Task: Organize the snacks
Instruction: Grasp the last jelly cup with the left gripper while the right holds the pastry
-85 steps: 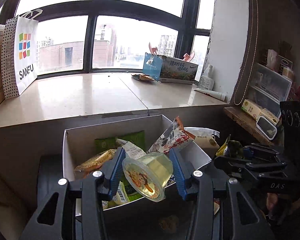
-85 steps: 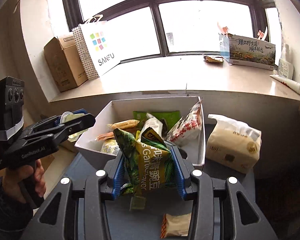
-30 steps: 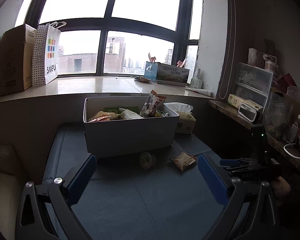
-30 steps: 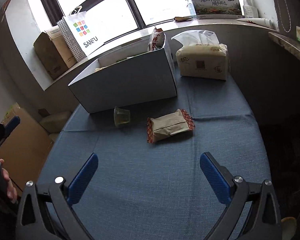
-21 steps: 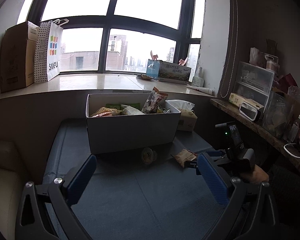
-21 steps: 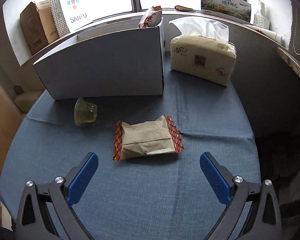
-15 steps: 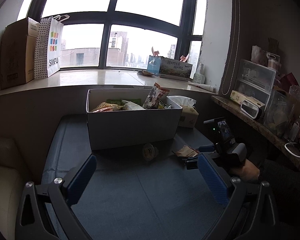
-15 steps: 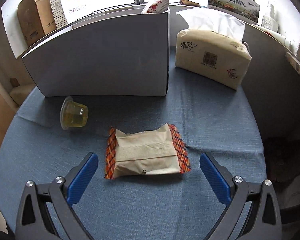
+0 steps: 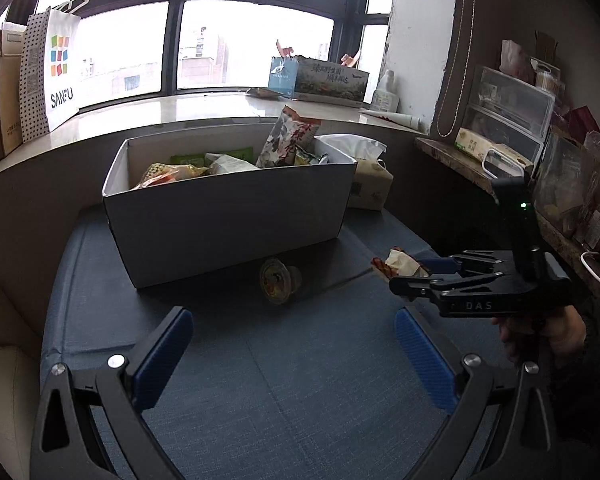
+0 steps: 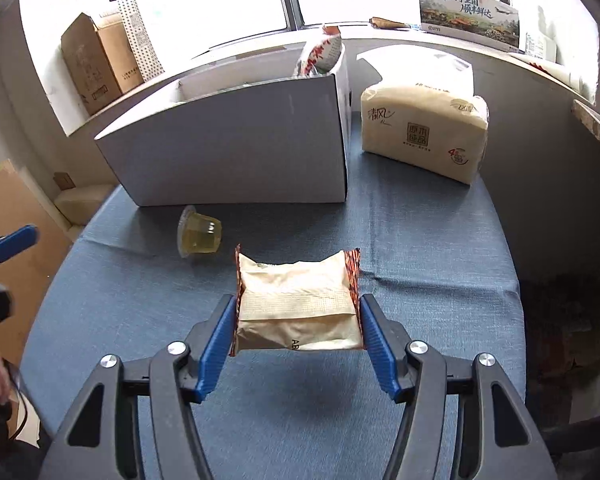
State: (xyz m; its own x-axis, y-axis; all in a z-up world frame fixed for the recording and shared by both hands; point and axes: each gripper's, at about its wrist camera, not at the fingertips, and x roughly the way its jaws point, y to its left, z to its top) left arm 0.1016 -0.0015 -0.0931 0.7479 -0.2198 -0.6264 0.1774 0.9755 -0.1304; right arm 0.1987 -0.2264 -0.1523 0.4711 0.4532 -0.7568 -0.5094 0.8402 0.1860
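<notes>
The right claw [image 10: 298,322] is clamped across the ends of the beige snack packet [image 10: 296,304], apparently just above the desk [image 10: 420,240], with the white box [image 10: 236,152] straight ahead, while the left claw [image 9: 294,354], spread wide, faces the jelly cup [image 9: 278,280].

- Box [image 10: 240,152]: white, open-topped, upright, packed with snack bags.
- Jelly cup [image 10: 199,238]: clear, yellowish, on its side just before the box.
- Beige packet [image 10: 296,304]: red-edged, near the cup, clamped in the right tool [image 10: 298,334].

A matt blue woven cloth [image 10: 420,240] covers the bench; the box [image 10: 236,152] is smooth cardboard, the cup [image 10: 199,238] clear glossy plastic.
</notes>
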